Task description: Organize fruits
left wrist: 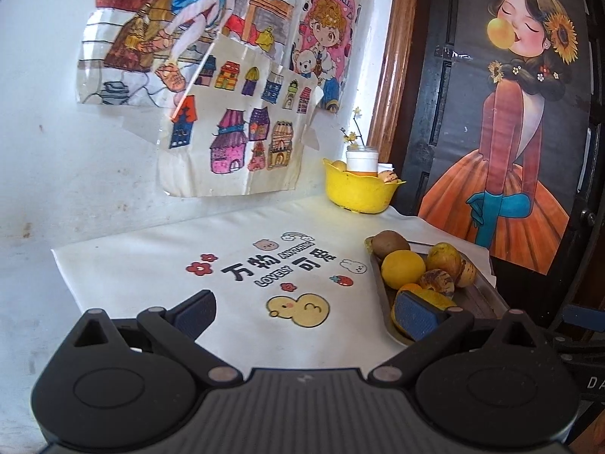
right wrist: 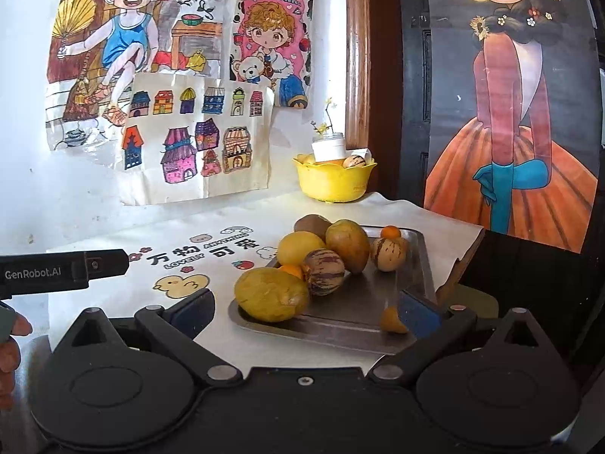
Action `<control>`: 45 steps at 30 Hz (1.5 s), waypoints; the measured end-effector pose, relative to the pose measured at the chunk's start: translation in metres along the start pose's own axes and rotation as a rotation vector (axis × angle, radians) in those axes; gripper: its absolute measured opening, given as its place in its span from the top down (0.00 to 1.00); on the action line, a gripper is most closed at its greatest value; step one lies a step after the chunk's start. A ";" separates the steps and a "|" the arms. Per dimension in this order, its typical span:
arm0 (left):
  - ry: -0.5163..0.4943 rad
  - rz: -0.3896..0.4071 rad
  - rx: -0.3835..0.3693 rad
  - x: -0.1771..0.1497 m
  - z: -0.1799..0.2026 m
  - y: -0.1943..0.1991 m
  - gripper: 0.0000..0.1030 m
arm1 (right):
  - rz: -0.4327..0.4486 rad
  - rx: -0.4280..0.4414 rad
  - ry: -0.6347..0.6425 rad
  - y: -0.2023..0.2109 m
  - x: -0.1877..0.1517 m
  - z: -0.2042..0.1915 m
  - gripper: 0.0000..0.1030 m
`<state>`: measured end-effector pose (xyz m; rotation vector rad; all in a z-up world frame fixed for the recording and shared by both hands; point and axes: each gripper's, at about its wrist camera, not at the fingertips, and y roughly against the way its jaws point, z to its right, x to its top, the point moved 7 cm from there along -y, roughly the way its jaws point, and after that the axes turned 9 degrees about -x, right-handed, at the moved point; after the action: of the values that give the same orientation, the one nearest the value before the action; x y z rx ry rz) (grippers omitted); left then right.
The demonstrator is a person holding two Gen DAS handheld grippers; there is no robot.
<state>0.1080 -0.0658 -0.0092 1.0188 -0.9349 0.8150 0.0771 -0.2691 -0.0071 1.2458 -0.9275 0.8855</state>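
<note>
On metal tray (right wrist: pixel 416 261): mixed fruits (right wrist: pixel 302 261); yellow bowl (right wrist: pixel 332 185) holds more. Both fingers apart, empty.

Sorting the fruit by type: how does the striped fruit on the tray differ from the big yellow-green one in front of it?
The striped fruit is smaller and rounder, tan with dark purple streaks. The yellow-green fruit is larger, oval and plain, lying lengthwise at the near rim of the tray. The two fruits touch.

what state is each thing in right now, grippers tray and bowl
left gripper: open, holding nothing
right gripper: open, holding nothing
metal tray: loaded with loose fruit, flat on the cloth
yellow bowl: upright, holding a white jar and some fruit
</note>
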 end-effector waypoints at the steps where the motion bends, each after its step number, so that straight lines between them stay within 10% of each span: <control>1: -0.003 0.001 0.002 -0.001 -0.001 0.003 0.00 | 0.000 0.003 0.001 0.002 -0.001 -0.001 0.01; 45: -0.029 0.027 0.045 -0.042 -0.045 0.068 0.00 | 0.094 0.031 -0.046 0.050 -0.051 -0.041 0.01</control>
<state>0.0425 -0.0073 -0.0357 1.0609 -0.9602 0.8489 0.0152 -0.2251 -0.0397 1.2620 -1.0194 0.9517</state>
